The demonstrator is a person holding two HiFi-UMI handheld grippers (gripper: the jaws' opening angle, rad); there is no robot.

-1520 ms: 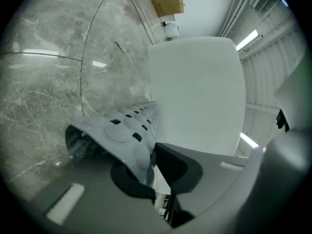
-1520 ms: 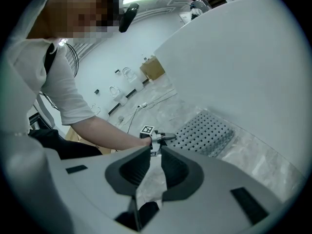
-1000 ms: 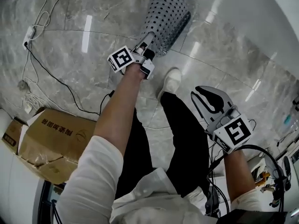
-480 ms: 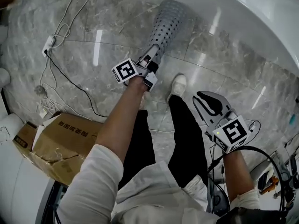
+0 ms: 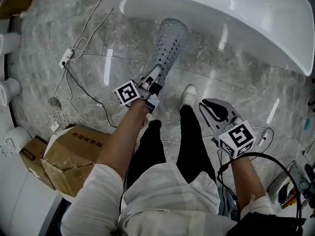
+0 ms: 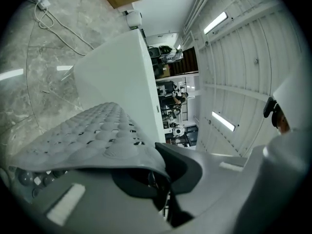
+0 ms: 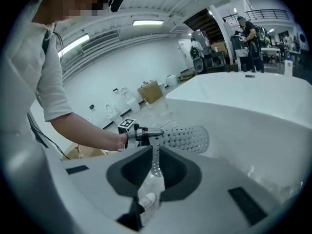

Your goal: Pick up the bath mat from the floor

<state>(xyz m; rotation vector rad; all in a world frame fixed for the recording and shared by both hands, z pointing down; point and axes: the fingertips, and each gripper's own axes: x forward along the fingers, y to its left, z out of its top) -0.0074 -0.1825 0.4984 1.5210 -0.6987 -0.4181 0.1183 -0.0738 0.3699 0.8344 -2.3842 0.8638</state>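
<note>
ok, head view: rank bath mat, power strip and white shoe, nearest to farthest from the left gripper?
1. Bath mat: clamped in the left gripper, hanging toward the tub.
2. White shoe: on the floor, just to the gripper's right.
3. Power strip: on the floor, far to the left, among the cables.
</note>
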